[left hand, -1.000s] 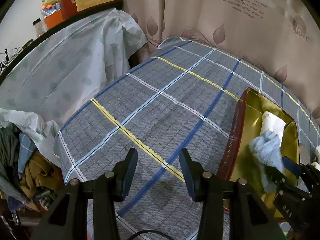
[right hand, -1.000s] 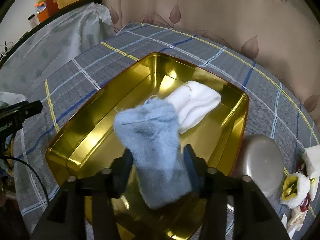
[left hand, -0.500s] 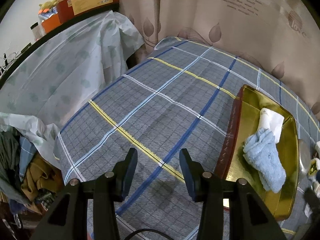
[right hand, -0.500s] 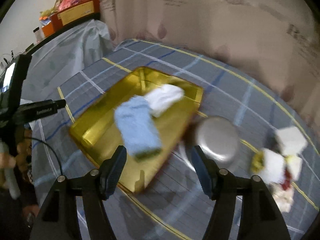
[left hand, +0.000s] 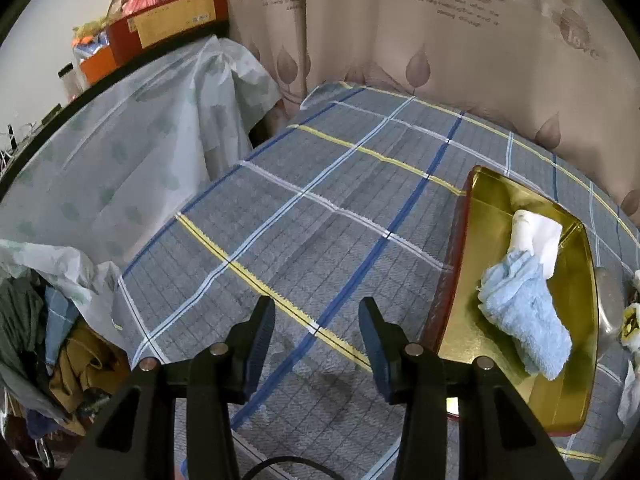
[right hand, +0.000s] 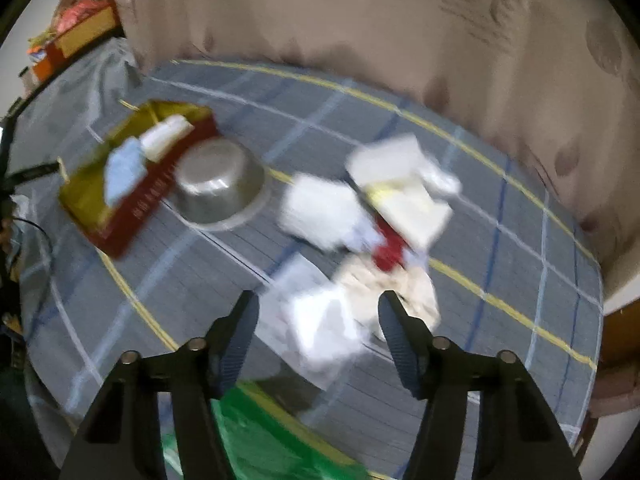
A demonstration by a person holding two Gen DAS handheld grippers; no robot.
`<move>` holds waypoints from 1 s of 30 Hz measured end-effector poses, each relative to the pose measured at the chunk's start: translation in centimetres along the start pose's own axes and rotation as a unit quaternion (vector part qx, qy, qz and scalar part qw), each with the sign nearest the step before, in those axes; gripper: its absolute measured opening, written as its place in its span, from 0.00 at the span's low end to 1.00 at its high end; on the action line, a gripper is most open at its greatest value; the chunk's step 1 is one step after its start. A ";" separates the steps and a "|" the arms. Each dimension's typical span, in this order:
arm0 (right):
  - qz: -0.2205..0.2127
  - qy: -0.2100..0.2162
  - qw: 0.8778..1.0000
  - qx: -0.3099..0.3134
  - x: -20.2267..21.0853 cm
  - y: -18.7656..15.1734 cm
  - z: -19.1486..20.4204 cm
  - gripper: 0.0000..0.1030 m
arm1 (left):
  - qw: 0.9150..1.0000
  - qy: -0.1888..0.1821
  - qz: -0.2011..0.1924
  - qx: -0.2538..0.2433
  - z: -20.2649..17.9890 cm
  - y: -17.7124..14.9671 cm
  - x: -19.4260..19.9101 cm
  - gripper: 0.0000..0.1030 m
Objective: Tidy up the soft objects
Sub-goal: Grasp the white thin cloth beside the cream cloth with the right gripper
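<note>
A gold tray with a red rim (left hand: 468, 240) sits at the right of the plaid-covered table. A light blue fluffy cloth (left hand: 524, 312) and a white rolled cloth (left hand: 536, 234) lie inside it. My left gripper (left hand: 316, 316) is open and empty over the bare tablecloth left of the tray. In the blurred right wrist view the tray (right hand: 86, 196) is at far left with the blue cloth (right hand: 122, 168) in it. My right gripper (right hand: 318, 312) is open and empty above a pile of white, cream and red soft items (right hand: 360, 224).
An upturned steel bowl (right hand: 220, 188) stands between the tray and the pile. A curtain hangs behind the table. A plastic-covered shelf (left hand: 120, 148) and a clothes heap (left hand: 44, 344) stand at left. Something green (right hand: 256, 440) lies at the table's front edge.
My right gripper let go of the blue cloth into the tray, opened, pulled back and swung right toward the pile. My left gripper has barely moved.
</note>
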State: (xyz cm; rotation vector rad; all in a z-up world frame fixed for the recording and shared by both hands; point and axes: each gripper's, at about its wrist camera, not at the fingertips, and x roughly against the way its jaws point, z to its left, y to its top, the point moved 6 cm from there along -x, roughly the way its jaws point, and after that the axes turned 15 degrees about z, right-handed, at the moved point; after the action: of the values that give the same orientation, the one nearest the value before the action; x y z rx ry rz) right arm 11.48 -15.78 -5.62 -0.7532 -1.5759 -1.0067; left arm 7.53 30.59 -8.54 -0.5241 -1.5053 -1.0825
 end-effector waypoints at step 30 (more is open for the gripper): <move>0.048 0.082 0.995 0.028 -6.8 -1.7 -1.7 0.27 | 0.958 -0.088 -0.011 -0.272 -20.1 -5.2 5.6 0.43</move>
State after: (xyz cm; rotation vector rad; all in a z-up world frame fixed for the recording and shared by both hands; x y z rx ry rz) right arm 12.32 -17.84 -12.53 -0.6828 -1.4071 -0.9280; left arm 12.52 9.77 -6.59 -1.0082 -1.3555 -1.5082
